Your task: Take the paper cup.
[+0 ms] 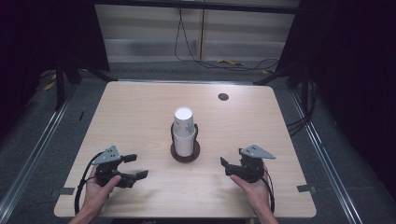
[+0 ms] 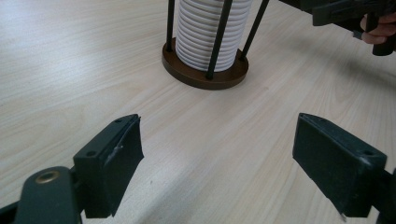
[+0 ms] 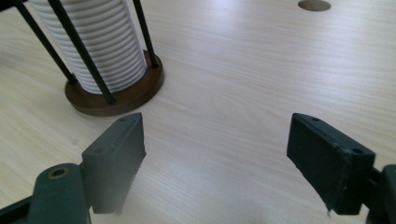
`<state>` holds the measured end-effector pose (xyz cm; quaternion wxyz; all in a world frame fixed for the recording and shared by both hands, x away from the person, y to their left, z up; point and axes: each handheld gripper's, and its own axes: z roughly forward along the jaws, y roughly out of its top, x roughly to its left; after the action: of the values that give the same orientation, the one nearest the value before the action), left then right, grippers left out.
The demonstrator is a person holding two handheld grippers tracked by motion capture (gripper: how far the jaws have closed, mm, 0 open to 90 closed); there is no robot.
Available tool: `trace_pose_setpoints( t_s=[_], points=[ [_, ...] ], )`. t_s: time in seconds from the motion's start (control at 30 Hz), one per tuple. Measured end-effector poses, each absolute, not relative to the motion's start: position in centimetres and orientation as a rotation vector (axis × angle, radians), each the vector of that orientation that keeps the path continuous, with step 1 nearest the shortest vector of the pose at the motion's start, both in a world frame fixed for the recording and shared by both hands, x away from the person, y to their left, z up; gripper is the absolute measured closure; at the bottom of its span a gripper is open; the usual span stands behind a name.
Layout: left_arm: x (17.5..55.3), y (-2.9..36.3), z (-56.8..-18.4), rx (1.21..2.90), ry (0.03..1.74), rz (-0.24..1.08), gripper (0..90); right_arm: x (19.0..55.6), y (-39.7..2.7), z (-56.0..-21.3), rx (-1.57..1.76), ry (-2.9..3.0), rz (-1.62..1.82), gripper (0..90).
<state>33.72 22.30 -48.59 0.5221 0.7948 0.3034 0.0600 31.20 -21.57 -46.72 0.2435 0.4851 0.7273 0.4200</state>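
- Far left, in the high view, a dark curtain (image 1: 42, 42) hangs beside the table, with grey floor and a metal floor rail (image 1: 32, 158) running along that side.
- The table (image 1: 140, 107) has a pale wood-grain top with rounded corners; its left edge lies just outside the left gripper.
- The left gripper (image 1: 135, 168) rests low near the front-left corner, held in a hand (image 1: 95, 189); its jaws stand wide apart with only bare wood between them, grasping nothing.
- At the table's middle stands the stack of paper cups (image 1: 183, 130), upright inside a wire holder on a round brown base (image 2: 205, 74). It sits between the two grippers and well apart from both.
- Bare tabletop surrounds the holder on every side, widest behind it toward the far edge.
- A small round hole (image 1: 223, 96) sits in the top near the far right.
- The right gripper (image 1: 225, 165) lies near the front-right, jaws likewise spread and empty, pointing toward the holder.
- Beyond the far edge, cables (image 1: 224, 60) trail across the floor before a pale wall; another dark curtain closes the right side.
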Motion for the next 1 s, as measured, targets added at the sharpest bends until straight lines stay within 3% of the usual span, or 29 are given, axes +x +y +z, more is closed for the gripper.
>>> trace_pose_setpoints(
  t_s=[0.4, 1.0],
  points=[
    [34.2, 22.1, -48.7, 1.911, 0.730, 0.143, 15.9, 31.4, -21.3, -46.6, 1.314, 2.046, 1.214, 17.6],
    [33.7, 21.9, -48.6, 1.917, 0.705, 0.145, 16.0, 31.5, -20.3, -45.1, 1.272, 2.131, 1.279, 23.9]
  ],
)
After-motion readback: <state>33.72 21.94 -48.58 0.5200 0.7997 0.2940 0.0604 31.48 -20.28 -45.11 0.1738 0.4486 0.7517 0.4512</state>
